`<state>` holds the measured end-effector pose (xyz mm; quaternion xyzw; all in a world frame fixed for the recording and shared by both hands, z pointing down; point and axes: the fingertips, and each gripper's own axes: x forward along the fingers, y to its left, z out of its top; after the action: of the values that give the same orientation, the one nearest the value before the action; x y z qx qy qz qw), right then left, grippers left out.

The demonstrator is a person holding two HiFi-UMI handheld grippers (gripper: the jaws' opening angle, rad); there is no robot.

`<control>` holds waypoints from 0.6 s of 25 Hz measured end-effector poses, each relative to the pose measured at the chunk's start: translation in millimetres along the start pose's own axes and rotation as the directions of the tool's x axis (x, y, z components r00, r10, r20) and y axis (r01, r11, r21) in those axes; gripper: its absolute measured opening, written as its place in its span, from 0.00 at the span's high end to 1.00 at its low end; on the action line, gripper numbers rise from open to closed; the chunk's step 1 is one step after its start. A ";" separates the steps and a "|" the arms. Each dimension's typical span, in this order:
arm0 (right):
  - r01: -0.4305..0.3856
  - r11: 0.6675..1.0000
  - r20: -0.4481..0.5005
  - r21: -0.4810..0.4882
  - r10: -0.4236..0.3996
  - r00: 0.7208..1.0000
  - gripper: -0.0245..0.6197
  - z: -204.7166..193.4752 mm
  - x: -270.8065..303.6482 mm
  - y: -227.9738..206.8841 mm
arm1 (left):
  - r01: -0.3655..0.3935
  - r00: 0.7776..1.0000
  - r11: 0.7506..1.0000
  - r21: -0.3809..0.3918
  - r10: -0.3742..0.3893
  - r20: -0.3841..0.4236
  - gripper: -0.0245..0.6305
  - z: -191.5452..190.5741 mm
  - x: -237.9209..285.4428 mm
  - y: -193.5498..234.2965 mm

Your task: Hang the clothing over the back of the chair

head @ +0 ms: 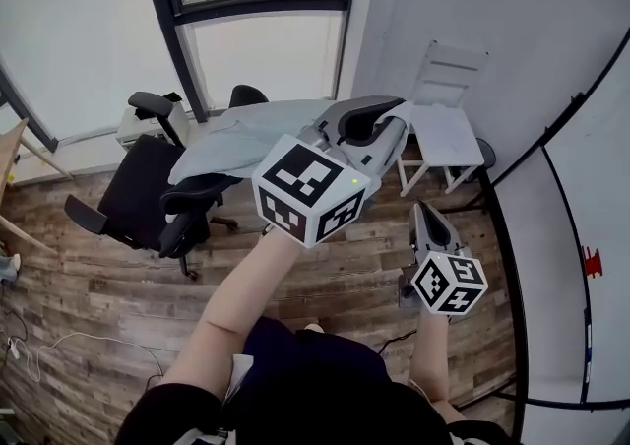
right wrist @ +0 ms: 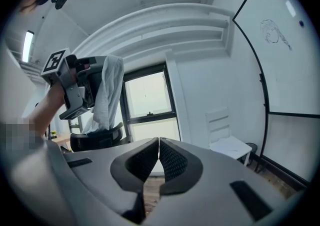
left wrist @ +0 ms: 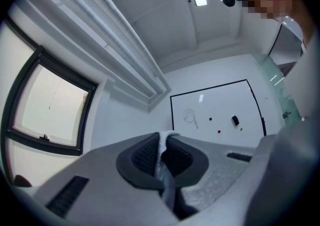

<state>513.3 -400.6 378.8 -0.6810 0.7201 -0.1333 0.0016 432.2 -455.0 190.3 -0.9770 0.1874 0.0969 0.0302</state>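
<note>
A pale grey-blue garment [head: 241,133] is pinched in my left gripper [head: 392,116], which is shut on a fold of it. In the left gripper view the cloth [left wrist: 164,172] shows as a thin strip between the closed pads of the left gripper [left wrist: 163,142]. From the jaws the garment trails left, above the black office chair [head: 148,197]; whether it rests on the chair I cannot tell. My right gripper [head: 421,207] is lower and to the right, shut with nothing in it [right wrist: 158,145]. Its view shows the garment [right wrist: 107,95] hanging from the left gripper [right wrist: 75,87] above the chair [right wrist: 97,137].
A white wooden chair [head: 448,133] stands against the wall at the right, also in the right gripper view [right wrist: 227,142]. Windows [head: 261,49] are behind the office chair. A whiteboard [left wrist: 215,110] hangs on the wall. A wooden table edge [head: 12,153] is at the far left.
</note>
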 end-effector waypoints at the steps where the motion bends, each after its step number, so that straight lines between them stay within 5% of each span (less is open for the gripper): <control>1: 0.014 1.000 -0.002 0.005 -0.014 1.000 0.92 -1.7 -3.1 -6.1 | 0.011 1.000 1.000 -0.003 -0.011 -0.009 0.95 -7.1 3.4 -4.3; 8: 0.054 0.998 -0.057 0.025 -0.053 0.997 0.92 -23.2 -9.1 -26.8 | -0.024 0.994 0.994 -0.108 0.012 -0.104 0.95 -81.1 2.7 0.8; 15: 0.056 0.998 -0.118 0.040 -0.051 0.992 0.92 -49.1 6.0 -26.9 | -0.146 0.964 0.983 -0.113 0.116 -0.239 0.95 -153.1 -25.1 32.6</control>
<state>530.2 -398.2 432.4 -0.6908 0.6974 -0.1888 -0.0294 424.5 -490.8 344.5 -0.9669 0.2473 -0.0036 -0.0620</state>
